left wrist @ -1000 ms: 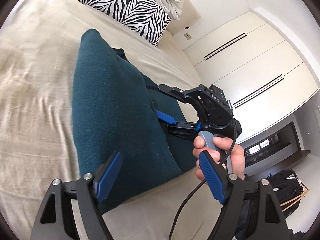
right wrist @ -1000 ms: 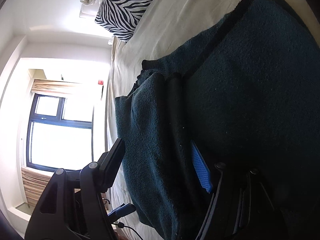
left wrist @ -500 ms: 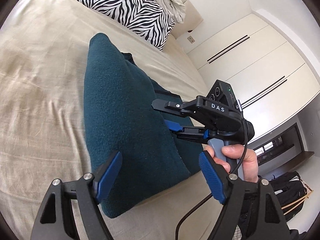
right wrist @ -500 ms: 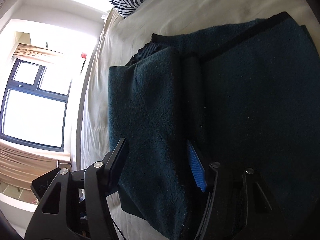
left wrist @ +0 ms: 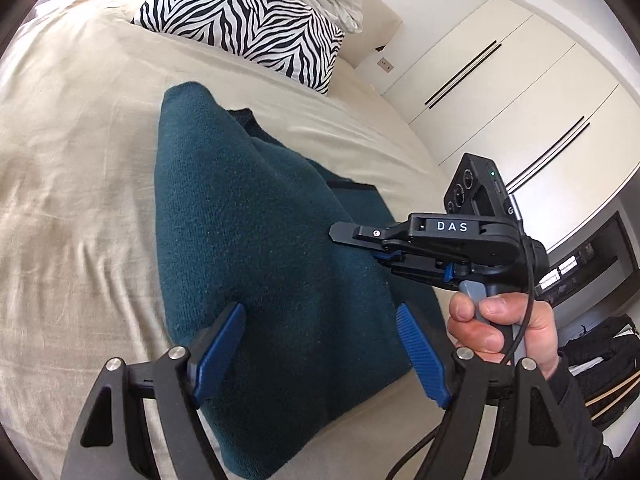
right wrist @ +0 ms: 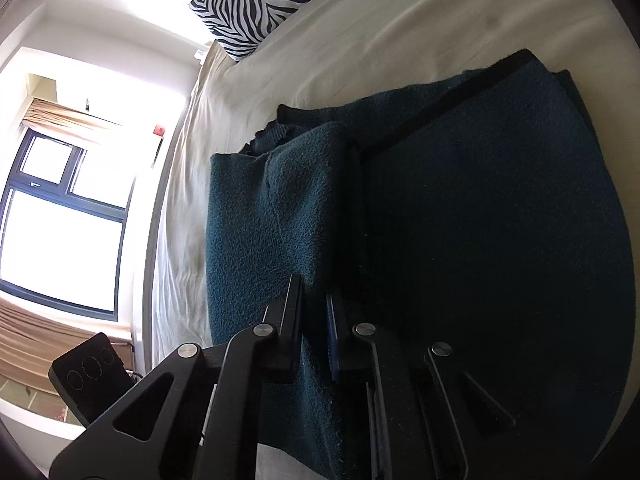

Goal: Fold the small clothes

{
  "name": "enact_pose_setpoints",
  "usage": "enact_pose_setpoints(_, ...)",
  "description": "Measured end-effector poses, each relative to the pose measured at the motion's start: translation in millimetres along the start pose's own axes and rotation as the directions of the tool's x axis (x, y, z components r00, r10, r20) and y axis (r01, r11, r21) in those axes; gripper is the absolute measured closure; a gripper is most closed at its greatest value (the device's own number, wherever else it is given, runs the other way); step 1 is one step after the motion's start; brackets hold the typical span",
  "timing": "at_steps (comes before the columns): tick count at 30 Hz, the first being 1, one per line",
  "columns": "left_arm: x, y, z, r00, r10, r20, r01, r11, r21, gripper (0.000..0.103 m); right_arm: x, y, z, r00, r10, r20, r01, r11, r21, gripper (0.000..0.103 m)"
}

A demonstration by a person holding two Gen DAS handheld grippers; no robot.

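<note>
A dark teal knitted garment [left wrist: 256, 240] lies partly folded on the beige bed sheet [left wrist: 80, 160]. My left gripper [left wrist: 320, 348] hovers open over its near end, and the blue pads [left wrist: 218, 352] do not touch the cloth. In the left wrist view my right gripper [left wrist: 380, 256], held by a hand [left wrist: 500, 320], pinches the garment's right side. In the right wrist view that right gripper [right wrist: 316, 312] is shut on a raised fold of the teal garment [right wrist: 480, 220]. The fold's edge runs between the pads, and a black trim band crosses the cloth behind it.
A zebra-striped pillow [left wrist: 248, 24] lies at the bed's head, with white bedding behind it. White wardrobe doors [left wrist: 500, 100] stand to the right and a black bag [left wrist: 600, 360] sits on the floor. A bright window [right wrist: 60, 232] is beyond the bed's far side.
My right gripper's jaws went from wide apart to shut on the garment's fold and rose a little. My left gripper shifted over the garment's near end, still open.
</note>
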State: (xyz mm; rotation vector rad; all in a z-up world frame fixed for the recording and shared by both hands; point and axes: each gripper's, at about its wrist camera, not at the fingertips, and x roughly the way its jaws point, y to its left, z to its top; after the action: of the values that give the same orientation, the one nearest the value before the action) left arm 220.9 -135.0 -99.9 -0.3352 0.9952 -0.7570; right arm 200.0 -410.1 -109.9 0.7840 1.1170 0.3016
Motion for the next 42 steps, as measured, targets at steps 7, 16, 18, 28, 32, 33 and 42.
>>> enact_pose_setpoints(7, 14, 6, 1, 1.0, -0.004, -0.021, 0.003, 1.0, -0.01, 0.024, -21, -16, -6, 0.994, 0.081, 0.073, -0.083, 0.996, 0.024, 0.067)
enact_pose_setpoints(16, 14, 11, -1, 0.999, -0.027, -0.019, 0.026, 0.999, -0.034, 0.024, 3, -14, -4, 0.995, 0.097, -0.009, -0.097, 0.995, 0.033, 0.061)
enact_pose_setpoints(18, 10, 13, -4, 0.999, -0.033, -0.018, 0.032, 0.999, -0.039, 0.024, 15, -11, -1, 0.996, 0.083, -0.031, -0.082, 0.996, 0.033, 0.068)
enact_pose_setpoints(28, 8, -1, -1, 0.999, -0.04, -0.019, 0.039, 0.999, -0.035, 0.024, -8, -3, 6, 1.0, 0.004, -0.007, -0.004, 1.0, -0.025, 0.09)
enact_pose_setpoints(32, 12, -20, 2, 0.999, -0.042, -0.024, 0.042, 0.999, 0.003, 0.024, -34, -5, 14, 0.999, -0.021, 0.025, 0.022, 0.999, -0.042, 0.09)
enact_pose_setpoints(33, 14, -24, 3, 0.999, -0.047, -0.025, 0.047, 0.999, 0.007, 0.024, -40, -6, 14, 0.999, -0.026, 0.031, 0.027, 0.999, -0.041, 0.09)
enact_pose_setpoints(42, 33, -55, 9, 0.999, -0.035, -0.036, 0.037, 0.997, 0.069, 0.024, -109, -62, 17, 0.993, -0.104, 0.053, 0.104, 0.995, 0.014, 0.09)
